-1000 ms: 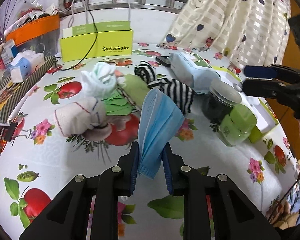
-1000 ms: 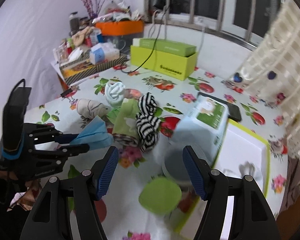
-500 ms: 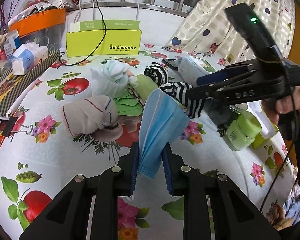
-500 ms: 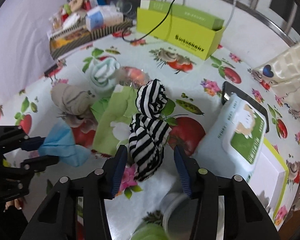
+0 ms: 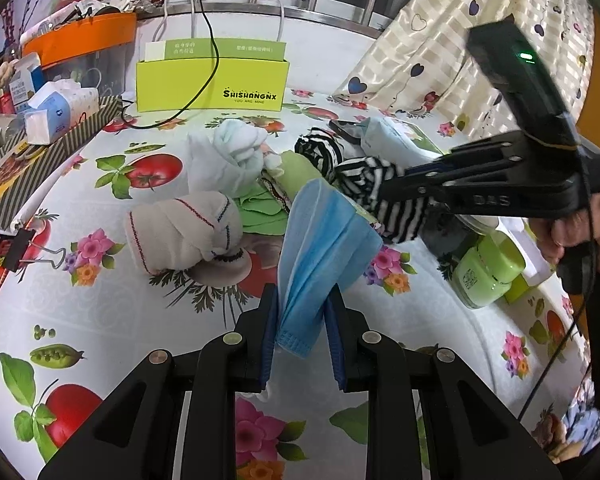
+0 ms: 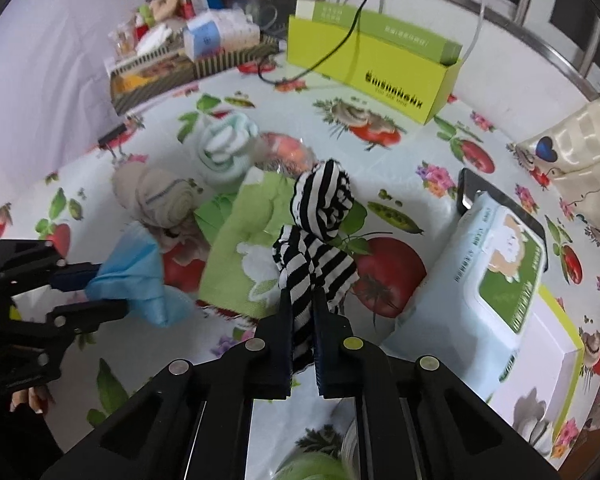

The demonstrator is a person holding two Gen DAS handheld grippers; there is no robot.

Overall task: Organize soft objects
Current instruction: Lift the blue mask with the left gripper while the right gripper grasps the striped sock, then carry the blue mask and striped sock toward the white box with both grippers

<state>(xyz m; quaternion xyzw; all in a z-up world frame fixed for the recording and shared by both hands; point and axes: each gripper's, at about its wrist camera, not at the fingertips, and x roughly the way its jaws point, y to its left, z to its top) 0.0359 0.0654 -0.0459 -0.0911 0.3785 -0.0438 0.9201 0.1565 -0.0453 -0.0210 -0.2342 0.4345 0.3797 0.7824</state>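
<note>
Right hand-held gripper clamped on the limp, light striped sock at its near end beside the green cloth; left hand-held gripper pinching the blue mask.

Green jar: cut off by the lower picture edge, blurred.
Dark jar: largely hidden behind the right gripper.
Phone: partly covered by the wipes pack.

Bright, even daylight, soft shadows, strong fisheye bending, dark corners.
</note>
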